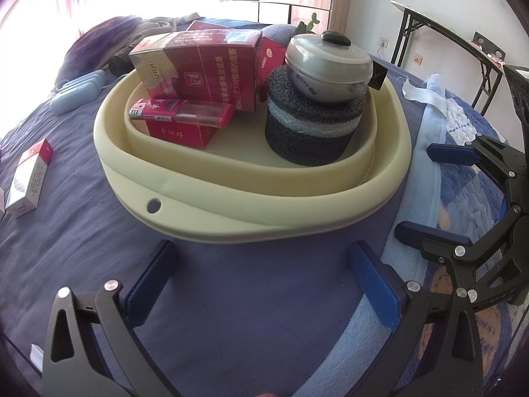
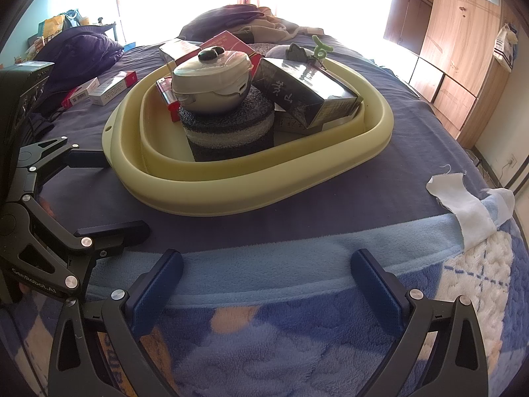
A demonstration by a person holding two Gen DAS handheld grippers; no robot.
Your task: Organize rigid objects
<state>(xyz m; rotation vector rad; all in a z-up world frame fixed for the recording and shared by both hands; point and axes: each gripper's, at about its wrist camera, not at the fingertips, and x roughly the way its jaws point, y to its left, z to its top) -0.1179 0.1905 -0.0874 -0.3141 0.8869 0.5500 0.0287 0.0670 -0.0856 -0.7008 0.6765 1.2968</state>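
Basin [image 1: 251, 198] packed with boxes and toy pot [image 1: 329, 66], left tool [image 1: 264, 278] wide, right tool [image 2: 264, 281] wide, both empty

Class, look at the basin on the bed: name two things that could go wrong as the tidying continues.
1. The small lidded pot sits tilted on the foam cylinder; nudging the yellow basin could topple it.
2. The red carton leans over the lighter; adding the loose white-and-red pack may slide the pile.
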